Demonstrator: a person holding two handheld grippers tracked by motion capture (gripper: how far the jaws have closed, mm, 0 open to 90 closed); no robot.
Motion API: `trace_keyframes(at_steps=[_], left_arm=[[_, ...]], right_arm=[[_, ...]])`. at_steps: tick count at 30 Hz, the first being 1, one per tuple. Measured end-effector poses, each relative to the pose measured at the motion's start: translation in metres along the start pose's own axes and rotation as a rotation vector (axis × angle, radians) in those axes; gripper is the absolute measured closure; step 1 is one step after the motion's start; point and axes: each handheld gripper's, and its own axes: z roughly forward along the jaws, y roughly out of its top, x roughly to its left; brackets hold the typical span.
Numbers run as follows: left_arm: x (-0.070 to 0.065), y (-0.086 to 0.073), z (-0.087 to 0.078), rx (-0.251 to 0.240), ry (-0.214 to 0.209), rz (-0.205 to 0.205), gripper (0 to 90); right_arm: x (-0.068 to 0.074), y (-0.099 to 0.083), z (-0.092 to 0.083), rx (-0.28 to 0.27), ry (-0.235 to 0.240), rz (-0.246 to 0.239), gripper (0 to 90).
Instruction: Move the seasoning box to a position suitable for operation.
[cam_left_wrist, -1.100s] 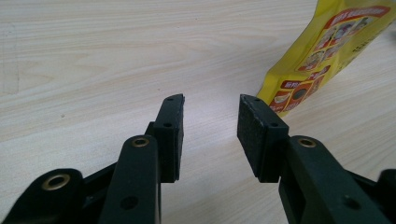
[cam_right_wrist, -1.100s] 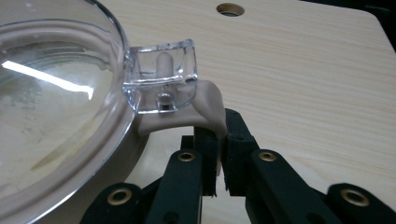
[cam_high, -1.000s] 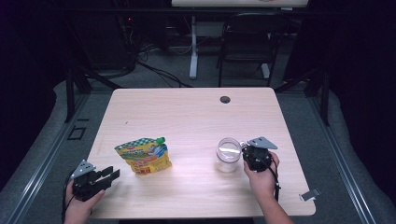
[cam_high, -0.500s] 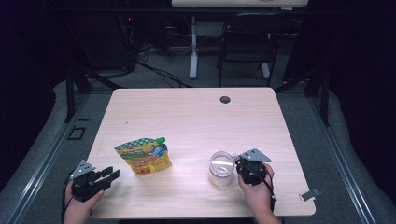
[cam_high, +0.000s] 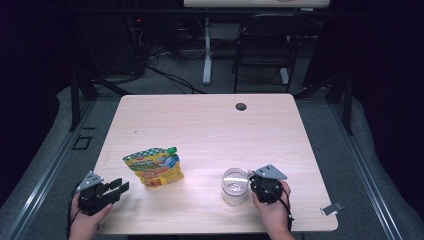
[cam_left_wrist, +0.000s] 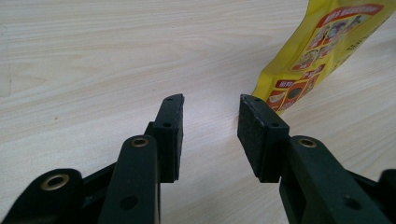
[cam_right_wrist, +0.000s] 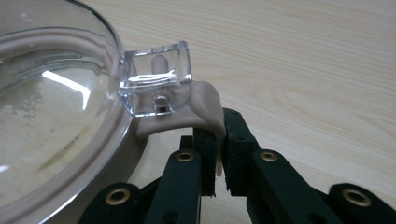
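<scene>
A clear jar (cam_high: 234, 185) with a glass lid (cam_right_wrist: 51, 116) stands near the table's front right. Its clear clasp (cam_right_wrist: 156, 81) sits on a beige tab (cam_right_wrist: 196, 107). My right gripper (cam_high: 254, 184) is at the jar's right side, and its jaws (cam_right_wrist: 218, 140) are shut on that tab. A yellow spouted pouch (cam_high: 153, 168) with a green cap lies front left. My left gripper (cam_high: 120, 187) rests low at the front left corner, open and empty, pointing at the table just left of the pouch's bottom corner (cam_left_wrist: 322, 51).
The light wooden table (cam_high: 200, 125) has a dark cable hole (cam_high: 241, 106) near its far edge. A small grey clip (cam_high: 331, 208) hangs at the front right corner. A chair (cam_high: 262, 45) and cables stand on the floor beyond the table.
The right hand has pulled the jar toward the front edge and slightly left, still gripping its tab. The left gripper and the pouch have not moved.
</scene>
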Motion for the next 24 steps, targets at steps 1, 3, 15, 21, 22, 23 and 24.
trace_keyframes(at_steps=[1,3,15,21,22,23,24], left_arm=[[0.000,0.000,0.000,-0.001,0.001,-0.001,61.3],[0.000,0.000,0.002,-0.004,0.001,-0.001,61.2],[-0.001,0.005,0.007,-0.001,-0.016,0.009,60.5],[0.001,0.005,0.007,-0.013,-0.011,-0.003,59.8],[0.001,0.005,0.007,-0.013,-0.011,-0.003,59.8],[0.002,0.005,0.006,-0.005,-0.008,-0.003,59.7],[0.002,0.005,0.006,-0.005,-0.008,-0.003,59.6]], right_arm=[[0.000,-0.001,0.000,-0.003,-0.004,0.005,85.1],[0.000,-0.002,0.000,-0.006,-0.007,0.007,84.9],[-0.005,-0.009,-0.003,-0.009,-0.021,0.056,83.9],[-0.004,-0.010,-0.010,0.023,0.003,0.049,82.3],[-0.004,-0.010,-0.010,0.023,0.003,0.049,82.3],[-0.005,-0.011,-0.013,0.041,0.011,0.046,82.8],[-0.006,-0.012,-0.014,0.035,0.018,0.048,82.7]])
